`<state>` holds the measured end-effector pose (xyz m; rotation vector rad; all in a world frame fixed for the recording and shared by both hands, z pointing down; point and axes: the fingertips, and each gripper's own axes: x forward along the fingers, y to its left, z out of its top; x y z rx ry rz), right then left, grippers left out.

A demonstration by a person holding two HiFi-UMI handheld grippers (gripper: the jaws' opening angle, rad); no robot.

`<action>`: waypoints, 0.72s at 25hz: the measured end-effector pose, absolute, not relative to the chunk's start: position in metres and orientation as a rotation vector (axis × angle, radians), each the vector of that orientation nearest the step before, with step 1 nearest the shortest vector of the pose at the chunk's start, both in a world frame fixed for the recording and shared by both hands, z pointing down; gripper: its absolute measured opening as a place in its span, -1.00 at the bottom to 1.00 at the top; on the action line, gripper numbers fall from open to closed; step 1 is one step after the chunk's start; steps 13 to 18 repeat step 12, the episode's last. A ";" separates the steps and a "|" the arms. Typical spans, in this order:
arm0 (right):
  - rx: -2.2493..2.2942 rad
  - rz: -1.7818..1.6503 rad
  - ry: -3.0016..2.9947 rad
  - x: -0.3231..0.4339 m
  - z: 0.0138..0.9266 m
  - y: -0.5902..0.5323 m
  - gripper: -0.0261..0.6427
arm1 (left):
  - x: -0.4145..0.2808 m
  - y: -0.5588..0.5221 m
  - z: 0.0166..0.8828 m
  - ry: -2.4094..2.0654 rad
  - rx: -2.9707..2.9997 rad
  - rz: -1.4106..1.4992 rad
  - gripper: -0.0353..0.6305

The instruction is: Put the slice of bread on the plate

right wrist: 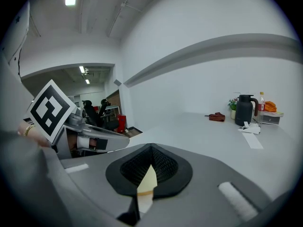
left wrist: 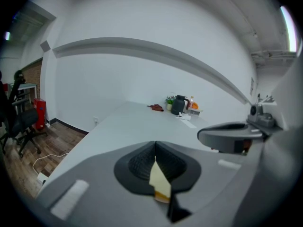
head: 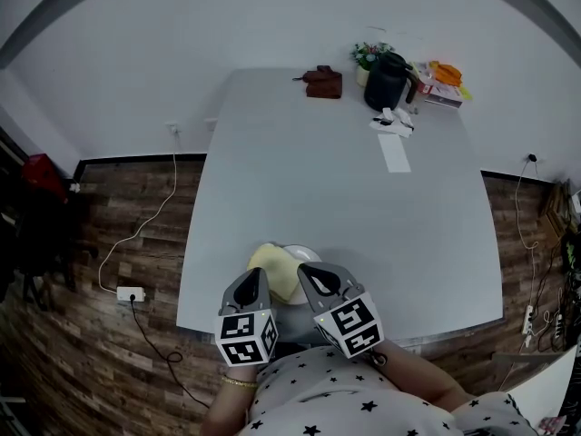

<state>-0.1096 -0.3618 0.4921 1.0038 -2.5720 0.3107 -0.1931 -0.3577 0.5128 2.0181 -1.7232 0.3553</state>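
A pale yellow slice of bread sits at the near edge of the grey table, partly over a white plate. My left gripper and right gripper stand side by side over it, both shut on the slice. In the left gripper view, the bread shows as a thin wedge pinched between the closed jaws of the left gripper. The right gripper view shows the same: the bread is held edge-on in the right gripper. Most of the plate is hidden under the bread and grippers.
At the table's far end stand a black jug, a small plant, a brown cloth, orange items and a paper strip. A power strip with a cable lies on the wooden floor to the left.
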 end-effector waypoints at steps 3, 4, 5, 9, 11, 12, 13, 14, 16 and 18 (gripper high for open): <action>0.999 0.313 -2.569 -0.109 0.492 -0.359 -0.93 | -0.192 -0.355 0.513 -1.723 2.016 0.358 -0.87; 0.997 0.315 -2.567 -0.108 0.492 -0.358 -0.93 | -0.192 -0.354 0.513 -1.722 2.015 0.358 -0.87; 0.996 0.315 -2.566 -0.108 0.492 -0.358 -0.93 | -0.191 -0.354 0.513 -1.721 2.015 0.357 -0.87; 1.000 0.313 -2.574 -0.107 0.491 -0.357 -0.93 | -0.191 -0.352 0.513 -1.720 2.009 0.354 -0.87; 1.001 0.315 -2.577 -0.107 0.491 -0.356 -0.93 | -0.191 -0.351 0.514 -1.720 2.005 0.354 -0.87; 1.001 0.316 -2.578 -0.106 0.490 -0.356 -0.93 | -0.191 -0.351 0.514 -1.720 2.003 0.354 -0.87; 1.001 0.316 -2.578 -0.106 0.490 -0.356 -0.93 | -0.191 -0.351 0.514 -1.720 2.003 0.354 -0.87; 1.001 0.316 -2.578 -0.106 0.490 -0.356 -0.93 | -0.191 -0.351 0.514 -1.720 2.003 0.354 -0.87; 1.001 0.316 -2.578 -0.106 0.490 -0.356 -0.93 | -0.191 -0.351 0.514 -1.720 2.003 0.354 -0.87; 1.001 0.316 -2.578 -0.106 0.490 -0.356 -0.93 | -0.191 -0.351 0.514 -1.720 2.003 0.354 -0.87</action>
